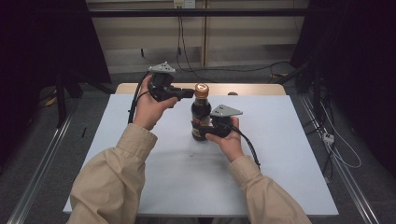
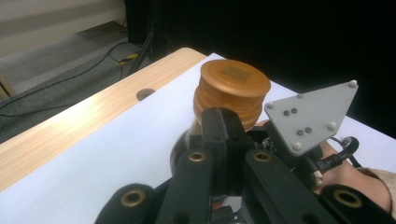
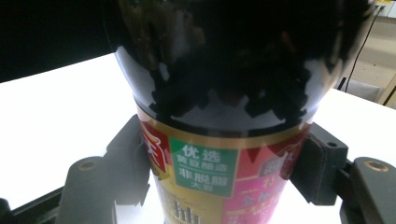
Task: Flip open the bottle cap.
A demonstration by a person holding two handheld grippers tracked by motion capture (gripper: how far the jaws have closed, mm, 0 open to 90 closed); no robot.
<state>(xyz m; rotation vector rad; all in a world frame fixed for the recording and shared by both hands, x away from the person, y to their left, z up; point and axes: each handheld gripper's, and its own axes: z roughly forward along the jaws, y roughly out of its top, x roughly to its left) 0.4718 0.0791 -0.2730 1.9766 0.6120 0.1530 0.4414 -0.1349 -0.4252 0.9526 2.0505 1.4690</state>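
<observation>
Bottle label (image 3: 205, 170) between right tool's (image 3: 219, 163) jaws.

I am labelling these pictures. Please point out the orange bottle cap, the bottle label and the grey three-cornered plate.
orange bottle cap (image 2: 235, 77): left gripper view, flat top face.
bottle label (image 3: 205, 170): right gripper view, green panel with characters.
grey three-cornered plate (image 2: 310, 116): left gripper view, middle of plate.

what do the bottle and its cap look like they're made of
Bottle: glossy dark glass or hard plastic, judging by the sharp reflections; its label looks like printed film. Cap: likely amber plastic, smooth and slightly see-through, with stepped rings.
</observation>
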